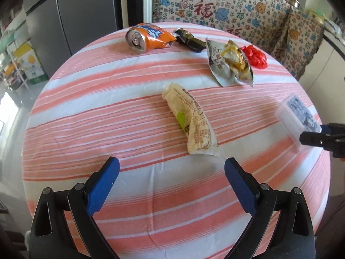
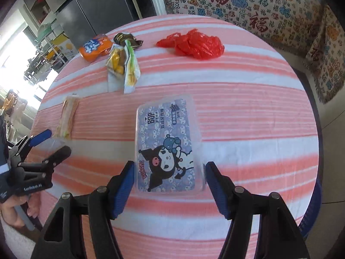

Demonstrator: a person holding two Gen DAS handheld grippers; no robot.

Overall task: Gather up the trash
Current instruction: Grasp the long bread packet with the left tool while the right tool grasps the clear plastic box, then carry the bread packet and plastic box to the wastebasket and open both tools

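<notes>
Trash lies on a round table with a pink striped cloth (image 1: 133,116). A cream food wrapper (image 1: 190,120) lies just ahead of my open, empty left gripper (image 1: 171,168). A crushed orange can (image 1: 148,37), a dark wrapper (image 1: 189,40), a torn snack bag (image 1: 230,64) and a red plastic bag (image 1: 255,57) lie at the far side. A clear plastic box with a cartoon label (image 2: 167,146) lies between the fingers of my right gripper (image 2: 169,172). Its jaws stand at the box's near corners, touching or nearly so. The right gripper shows at the left wrist view's right edge (image 1: 310,139).
A patterned cloth (image 1: 226,6) covers furniture behind the table. A grey fridge (image 1: 71,10) stands at the back left. The left gripper (image 2: 46,144) and the hand holding it show at the left of the right wrist view. The table edge drops off on all sides.
</notes>
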